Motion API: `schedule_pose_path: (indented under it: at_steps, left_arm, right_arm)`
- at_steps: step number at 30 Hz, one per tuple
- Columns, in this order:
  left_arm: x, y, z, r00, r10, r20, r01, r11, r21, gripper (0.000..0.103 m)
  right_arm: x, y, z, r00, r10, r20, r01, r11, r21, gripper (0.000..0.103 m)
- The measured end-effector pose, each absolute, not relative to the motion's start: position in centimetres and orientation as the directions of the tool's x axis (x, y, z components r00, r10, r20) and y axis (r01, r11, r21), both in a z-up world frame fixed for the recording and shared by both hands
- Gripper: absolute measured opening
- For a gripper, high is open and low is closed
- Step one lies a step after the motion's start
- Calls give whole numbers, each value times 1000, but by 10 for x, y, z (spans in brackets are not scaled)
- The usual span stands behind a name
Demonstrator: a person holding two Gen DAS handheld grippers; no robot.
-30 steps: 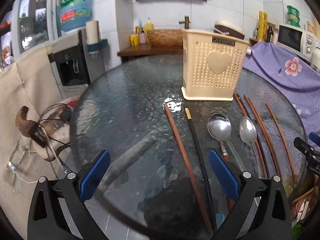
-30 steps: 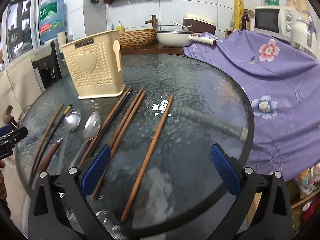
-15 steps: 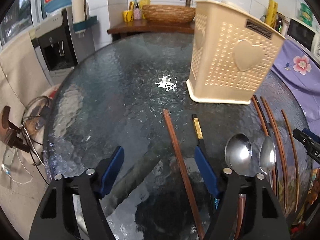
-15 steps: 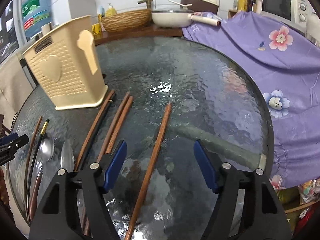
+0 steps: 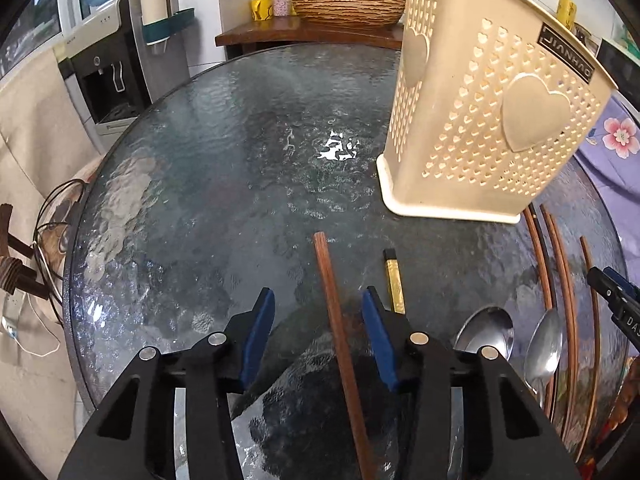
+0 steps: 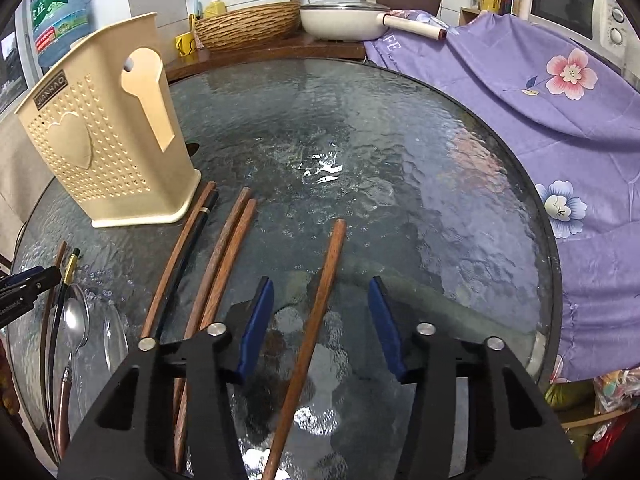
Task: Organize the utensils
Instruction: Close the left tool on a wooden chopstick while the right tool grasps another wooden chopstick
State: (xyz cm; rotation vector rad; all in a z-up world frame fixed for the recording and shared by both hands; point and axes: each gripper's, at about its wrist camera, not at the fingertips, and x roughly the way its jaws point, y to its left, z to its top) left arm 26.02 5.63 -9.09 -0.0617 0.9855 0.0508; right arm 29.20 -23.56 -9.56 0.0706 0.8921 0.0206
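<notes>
On the round glass table (image 5: 192, 184) lies a brown chopstick (image 5: 330, 280) between the blue pads of my left gripper (image 5: 318, 314). The jaws are closing and the pads stand clear of it. A black chopstick with a gold end (image 5: 394, 284) lies just right of it, then two steel spoons (image 5: 486, 332). In the right wrist view another brown chopstick (image 6: 326, 276) runs between the pads of my right gripper (image 6: 320, 304), which is also closing without touching it. The cream perforated utensil holder (image 5: 480, 128) stands upright behind the utensils.
Several more brown chopsticks (image 6: 224, 256) and a black one (image 6: 192, 240) lie between the two grippers. A purple flowered cloth (image 6: 560, 112) drapes past the table's right edge. A water dispenser (image 5: 108, 76) and loose cables (image 5: 52, 216) are off the left edge.
Both grippers have moved forward and lower over the table. Their jaws have narrowed from wide open, each now bracketing one brown chopstick.
</notes>
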Motion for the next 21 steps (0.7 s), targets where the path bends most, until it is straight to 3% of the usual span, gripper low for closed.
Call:
schedule_pose_path:
  at_steps: [5, 9, 16, 21]
  left_arm:
    - [260, 52, -94, 553, 42, -832, -63, 998, 8, 42]
    - [262, 49, -93, 552, 44, -833, -53, 998, 17, 32]
    - [269, 44, -92, 547, 44, -836, -37, 999, 28, 13]
    - [270, 39, -93, 554, 36, -832, -23, 999, 28, 8]
  right_arm:
    - [302, -239, -99, 611, 60, -789, 22, 995, 93, 40]
    - [307, -237, -100, 611, 38, -791, 24, 997, 67, 36]
    - [312, -231, -100, 618, 16, -786, 20, 999, 36, 20]
    - [317, -228, -101, 623, 15, -782, 10, 1000, 27, 10]
